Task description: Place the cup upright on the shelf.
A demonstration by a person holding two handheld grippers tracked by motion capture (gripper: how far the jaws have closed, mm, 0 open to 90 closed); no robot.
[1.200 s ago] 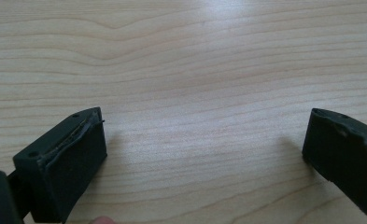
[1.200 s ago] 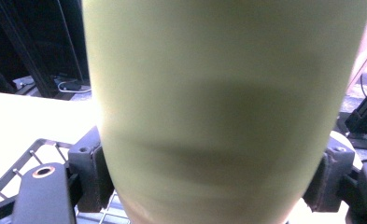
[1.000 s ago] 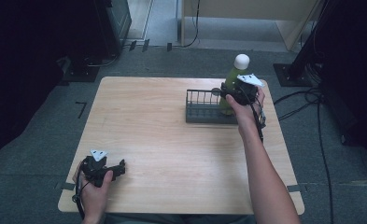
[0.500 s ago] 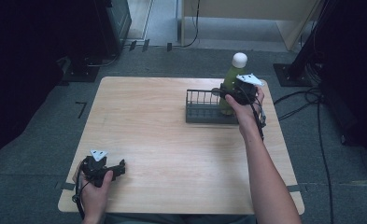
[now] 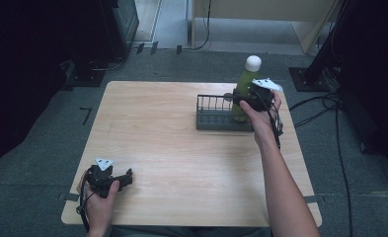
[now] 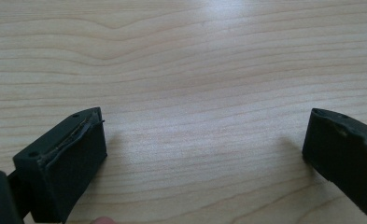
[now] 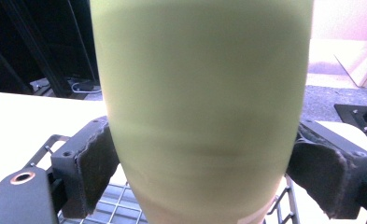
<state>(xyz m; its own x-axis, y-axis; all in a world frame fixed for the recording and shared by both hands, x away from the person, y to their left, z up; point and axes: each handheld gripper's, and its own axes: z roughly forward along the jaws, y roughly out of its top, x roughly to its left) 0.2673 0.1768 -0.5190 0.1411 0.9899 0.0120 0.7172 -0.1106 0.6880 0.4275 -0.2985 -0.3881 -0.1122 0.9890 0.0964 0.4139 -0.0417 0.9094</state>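
A tall green bottle with a white cap stands upright at the right end of a black wire rack on the far right of the wooden table. My right gripper is shut on the bottle's lower body. In the right gripper view the bottle sits between both pads, with the rack's wire grid below. Whether the bottle's base rests on the rack is hidden. My left gripper lies near the table's front left corner, open, with bare wood between its jaws in the left gripper view.
Cables run over the grey floor to the right of the table. Dark equipment stands beyond the far left corner, and a light wooden panel stands behind the table.
The bottle and my right gripper have shifted very slightly left. The left gripper has not moved.
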